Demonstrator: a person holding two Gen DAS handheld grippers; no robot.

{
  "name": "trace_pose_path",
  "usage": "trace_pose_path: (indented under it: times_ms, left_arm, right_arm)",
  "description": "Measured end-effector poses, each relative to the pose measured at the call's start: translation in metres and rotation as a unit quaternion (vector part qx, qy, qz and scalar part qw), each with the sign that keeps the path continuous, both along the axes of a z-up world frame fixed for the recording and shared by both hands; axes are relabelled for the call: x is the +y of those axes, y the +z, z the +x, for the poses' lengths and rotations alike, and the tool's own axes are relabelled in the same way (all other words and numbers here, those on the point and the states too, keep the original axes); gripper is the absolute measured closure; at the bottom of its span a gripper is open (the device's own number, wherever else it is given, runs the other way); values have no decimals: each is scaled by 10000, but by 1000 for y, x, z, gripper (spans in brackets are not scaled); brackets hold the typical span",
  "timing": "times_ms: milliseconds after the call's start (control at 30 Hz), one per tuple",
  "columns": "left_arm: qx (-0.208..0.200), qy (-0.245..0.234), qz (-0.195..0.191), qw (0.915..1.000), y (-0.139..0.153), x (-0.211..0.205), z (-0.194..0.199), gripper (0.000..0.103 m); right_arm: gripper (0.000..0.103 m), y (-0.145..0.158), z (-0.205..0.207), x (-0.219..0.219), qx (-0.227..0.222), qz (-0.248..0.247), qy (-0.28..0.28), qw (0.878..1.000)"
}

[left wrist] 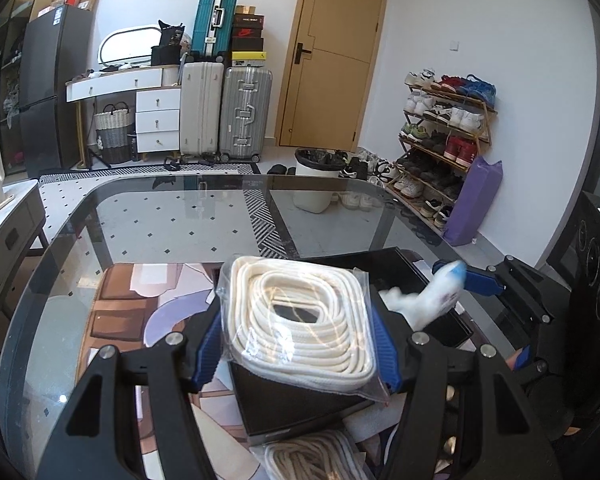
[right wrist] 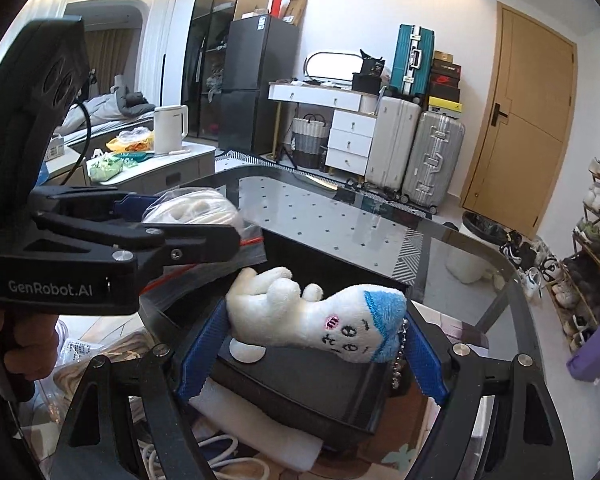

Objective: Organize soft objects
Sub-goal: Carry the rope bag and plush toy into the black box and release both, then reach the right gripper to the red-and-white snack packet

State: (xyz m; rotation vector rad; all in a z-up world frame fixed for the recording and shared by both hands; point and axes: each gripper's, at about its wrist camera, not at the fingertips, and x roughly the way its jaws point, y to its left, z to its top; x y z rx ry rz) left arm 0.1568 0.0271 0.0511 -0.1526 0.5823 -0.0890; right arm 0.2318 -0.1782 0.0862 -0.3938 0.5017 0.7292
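My left gripper (left wrist: 296, 344) is shut on a clear bag of coiled white rope (left wrist: 300, 320), holding it over the black box (left wrist: 300, 412). My right gripper (right wrist: 312, 348) is shut on a white plush toy with a blue cap (right wrist: 320, 320), held sideways over the same black box (right wrist: 300, 392). The plush (left wrist: 432, 296) and the right gripper (left wrist: 480, 280) also show at the right of the left wrist view. The left gripper (right wrist: 204, 240) with the rope bag (right wrist: 196, 208) shows at the left of the right wrist view.
The box stands on a glass table (left wrist: 160, 220) over a patterned mat (left wrist: 140, 304). Another bagged rope coil (left wrist: 312, 460) lies in front of the box. A white cloth (right wrist: 256, 424) and a white cable (right wrist: 220, 456) lie near the box. More bagged items (right wrist: 80, 356) lie at left.
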Motion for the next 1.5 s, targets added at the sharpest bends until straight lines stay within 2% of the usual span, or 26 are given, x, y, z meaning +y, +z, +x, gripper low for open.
trace_pose_path:
  times_ms: [67,200,267,367,400,467,667,967,1133,1267,1500]
  left_arm:
    - [34,-19,9,10000,-2,1,2,40]
    - [127,-154,19,9998,-5,-3,5,38]
    - [113,-216,69,9997,-6,-7,3,34]
    - [45,-335,13,9994,-3,-10,-1,19]
    - [9,-348,-12,9994,-2,-10,-3,11]
    - [-149,-314,-13,9994,3,-9,-11,5]
    - [-100,-278,-114,9995,8,-4,-24,4]
    - [-173,-247,4,9995,6,-8,-62,4]
    - [-95,-186,-5,9998,0,-7,-75,4]
    - [-54,-167,170,9997,-4,-10,-85,4]
    - [-28,-120,354,9993,-13,-14,-94,4]
  right_arm:
    - [2,0,-3,1,-112,-55,-5,9999]
    - [1,1,-6,-5,-125,-39,-58,9999]
    - [1,1,-7,-12,-78,-3,-135,9999]
    - [1,2,-11,-21,-90,63,-245,9996]
    - [1,2,-13,-24,-73,101,-278,9995]
    - [1,1,-15,-31,26,161,-349,9993]
    - [1,6,-27,-49,226,317,-566,9976]
    - [1,-3,-62,-78,644,382,-601,9954]
    - [1,-17,-71,-84,912,242,-587,9938]
    - [1,-26,-71,-82,1051,-5,-562,9929]
    - [1,-42,-78,-83,1209,-130,-487,9914]
